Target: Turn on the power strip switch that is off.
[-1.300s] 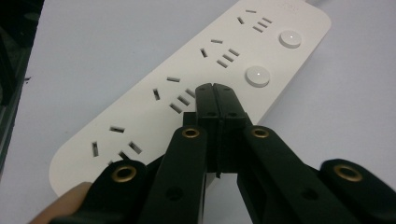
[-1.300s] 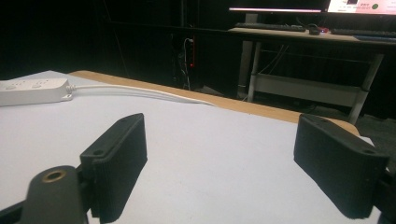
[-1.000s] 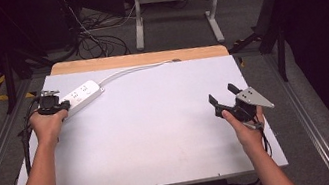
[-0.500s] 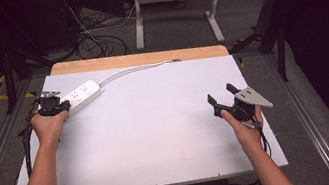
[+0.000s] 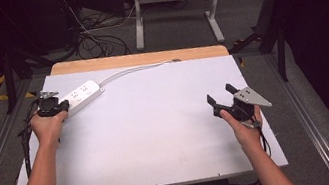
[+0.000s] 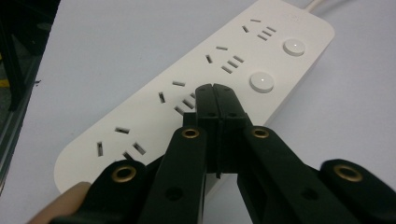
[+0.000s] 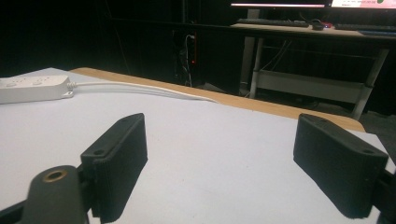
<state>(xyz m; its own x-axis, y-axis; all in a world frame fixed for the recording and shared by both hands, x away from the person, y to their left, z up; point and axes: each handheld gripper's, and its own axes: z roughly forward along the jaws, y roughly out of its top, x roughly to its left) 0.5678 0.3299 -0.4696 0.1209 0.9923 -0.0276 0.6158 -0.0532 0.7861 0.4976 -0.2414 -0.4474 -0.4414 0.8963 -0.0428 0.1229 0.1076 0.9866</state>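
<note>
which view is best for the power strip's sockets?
Left gripper view: the power strip is close up, with socket slots and two round buttons sharp, partly covered by the left gripper, its fingers pressed together. The high view shows it small at the table's far left; the right gripper view catches one end and its cable.

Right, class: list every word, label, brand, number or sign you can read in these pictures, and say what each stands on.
None can be read.
Power strip: sockets and two round buttons, no legible print; a faint mark near its far end is too blurred.
Monitor on the far desk: bright strips, too small to read.
</note>
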